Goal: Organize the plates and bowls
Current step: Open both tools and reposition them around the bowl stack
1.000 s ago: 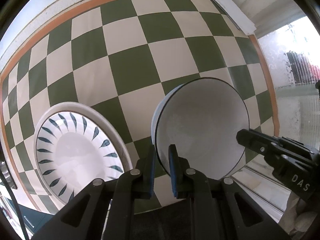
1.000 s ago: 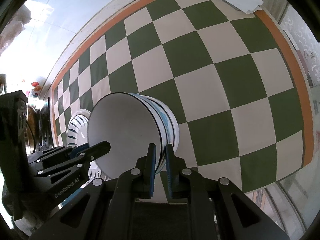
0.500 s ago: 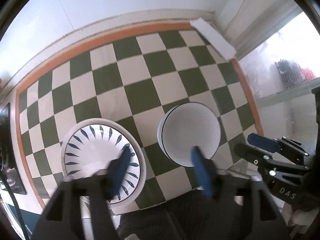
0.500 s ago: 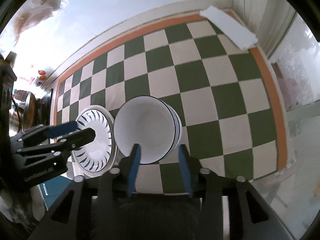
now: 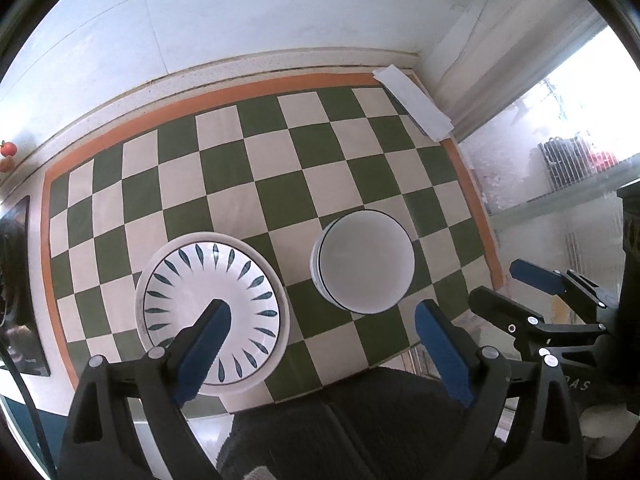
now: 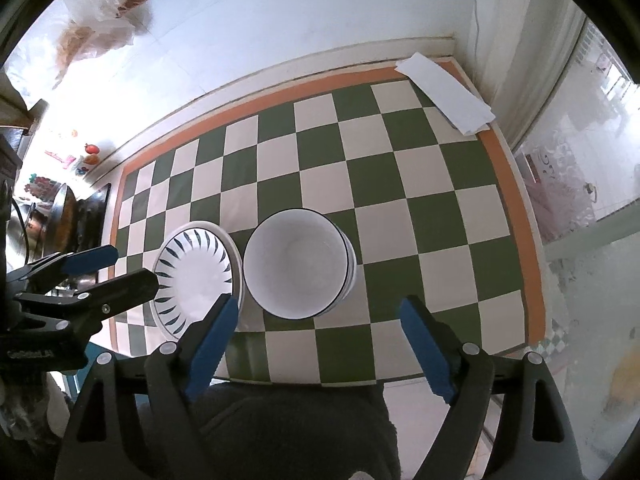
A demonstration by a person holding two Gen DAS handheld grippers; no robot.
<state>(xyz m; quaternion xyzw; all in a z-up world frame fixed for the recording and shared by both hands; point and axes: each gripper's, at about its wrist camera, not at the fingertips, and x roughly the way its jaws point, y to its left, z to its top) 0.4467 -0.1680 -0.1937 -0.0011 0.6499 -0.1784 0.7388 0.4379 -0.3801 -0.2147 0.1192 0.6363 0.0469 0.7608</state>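
A stack of white bowls with dark rims (image 5: 366,262) (image 6: 298,262) stands on the green-and-cream checked mat. To its left lies a stack of white plates with a blue leaf pattern (image 5: 212,312) (image 6: 196,276). My left gripper (image 5: 322,320) hangs well above both stacks, its jaws opening wide with nothing between them. High over the mat too, my right gripper (image 6: 316,316) has jaws opening and nothing between them. Each gripper shows at the edge of the other's view: the right one (image 5: 508,280), the left one (image 6: 132,266).
The checked mat (image 5: 280,168) has an orange border and lies on a white counter against a white wall. A folded white paper (image 5: 414,106) (image 6: 444,92) lies at the mat's far right corner. Dark kitchen things (image 6: 48,216) crowd the left edge. A window sits to the right.
Both grippers, shut on the bowl's rim a second ago, have let go, opened wide and risen. The bowl now rests on the bowl stack.
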